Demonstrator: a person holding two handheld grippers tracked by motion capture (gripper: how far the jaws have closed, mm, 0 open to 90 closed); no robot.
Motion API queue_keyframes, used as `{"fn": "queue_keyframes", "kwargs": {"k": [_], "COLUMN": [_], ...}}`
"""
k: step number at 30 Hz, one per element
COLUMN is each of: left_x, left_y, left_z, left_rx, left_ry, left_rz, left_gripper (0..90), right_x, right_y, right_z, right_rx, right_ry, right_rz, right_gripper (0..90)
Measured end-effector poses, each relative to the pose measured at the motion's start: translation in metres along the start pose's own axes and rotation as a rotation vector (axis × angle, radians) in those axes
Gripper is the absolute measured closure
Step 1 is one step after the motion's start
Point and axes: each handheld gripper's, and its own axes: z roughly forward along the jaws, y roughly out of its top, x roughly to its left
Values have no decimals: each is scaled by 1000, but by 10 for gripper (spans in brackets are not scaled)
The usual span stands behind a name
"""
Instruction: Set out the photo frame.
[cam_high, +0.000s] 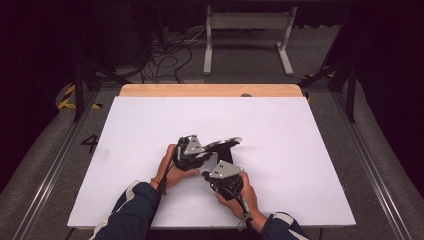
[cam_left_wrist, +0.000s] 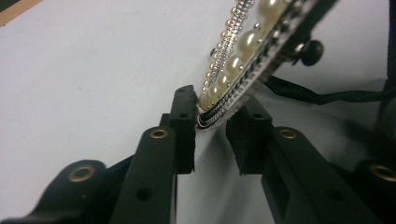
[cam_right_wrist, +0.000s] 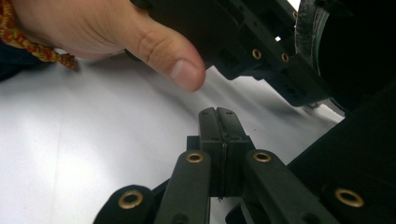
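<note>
A dark oval piece with a rim of pearls and small silver beads (cam_left_wrist: 243, 42) hangs tilted just above the white table (cam_high: 150, 125); its silvery edge (cam_high: 227, 142) catches the light in the high view. My left gripper (cam_left_wrist: 215, 126) is shut on the lower end of that rim, one pad on each side. In the high view the left gripper (cam_high: 210, 150) points right toward the piece. A black cord (cam_left_wrist: 327, 95) trails from the piece's underside. My right gripper (cam_right_wrist: 219, 116) is shut, pads pressed together with nothing between them, just below the left gripper (cam_right_wrist: 261, 51). The right gripper (cam_high: 206, 175) lies low over the table.
The person's left thumb (cam_right_wrist: 177, 65) and a braided red-and-yellow wristband (cam_right_wrist: 28, 44) are close above my right jaws. A wooden strip (cam_high: 210, 90) runs along the table's far edge. Beyond it are floor cables (cam_high: 165, 60) and a white frame (cam_high: 247, 22).
</note>
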Motion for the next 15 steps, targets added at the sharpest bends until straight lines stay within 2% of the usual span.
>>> {"fn": "queue_keyframes", "kwargs": {"k": [4,10,13,15], "left_x": [0,-2,-3,-3], "left_y": [0,1,1,1], "left_z": [-1,-2,-2,-2], "left_rx": [-3,11,12,12], "left_ry": [3,15,23,26], "left_rz": [7,31,39,41], "left_gripper": [768,781,783,782], "right_x": [1,1,2,7], "right_y": [-5,-5,-5,-4], "right_z": [2,1,1,-1], "right_rx": [25,29,16,13], "right_ry": [-11,-28,8,10], "right_rz": [2,5,23,2], "right_gripper": [900,900,900,900]}}
